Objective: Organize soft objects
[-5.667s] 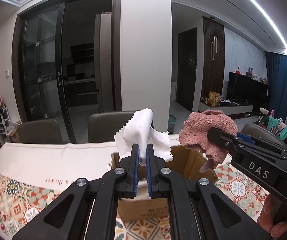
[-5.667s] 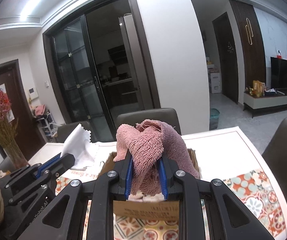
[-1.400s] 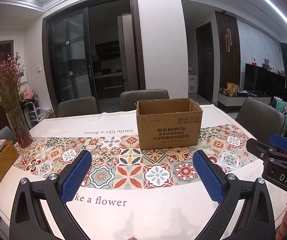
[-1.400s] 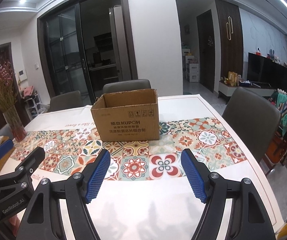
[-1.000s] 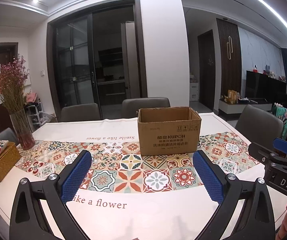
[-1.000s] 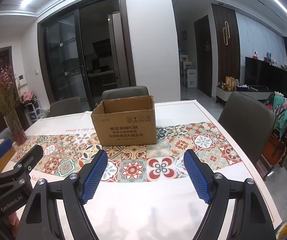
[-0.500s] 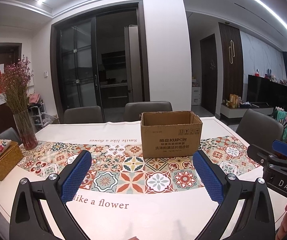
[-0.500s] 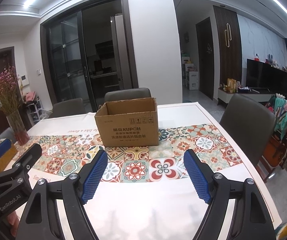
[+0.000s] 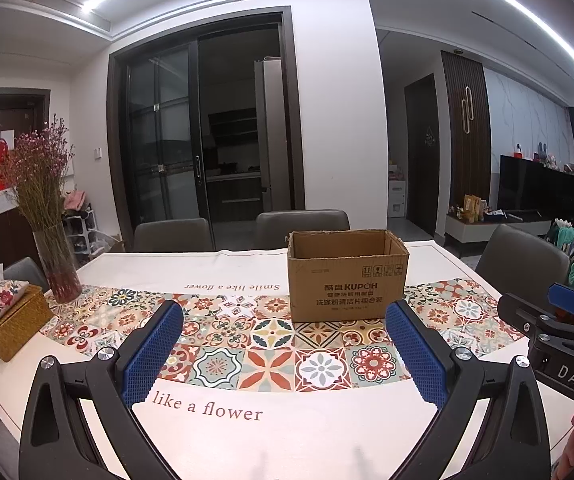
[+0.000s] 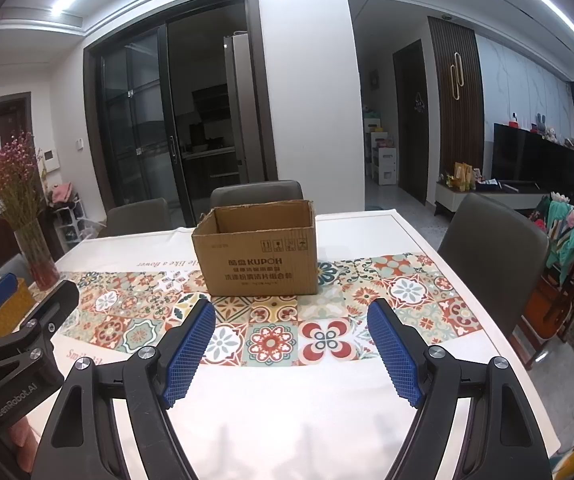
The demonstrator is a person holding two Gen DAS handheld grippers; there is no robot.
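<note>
An open brown cardboard box [image 9: 347,276] stands on the tiled runner in the middle of the table; it also shows in the right wrist view [image 10: 257,258]. Its inside is hidden from both cameras and no soft object is visible. My left gripper [image 9: 285,346] is wide open and empty, held back over the table's near edge. My right gripper [image 10: 291,346] is also wide open and empty, beside it on the right. Each gripper shows at the edge of the other's view.
A glass vase of dried pink flowers [image 9: 53,248] and a woven tissue box [image 9: 11,320] stand at the table's left end. Grey chairs stand behind the table [image 9: 301,226] and at its right side [image 10: 491,256]. The tablecloth [image 9: 247,432] lies below the grippers.
Earlier my left gripper held a white cloth and my right a pink towel over the box. Now both are open, empty and drawn back; over the last second they rose slightly.
</note>
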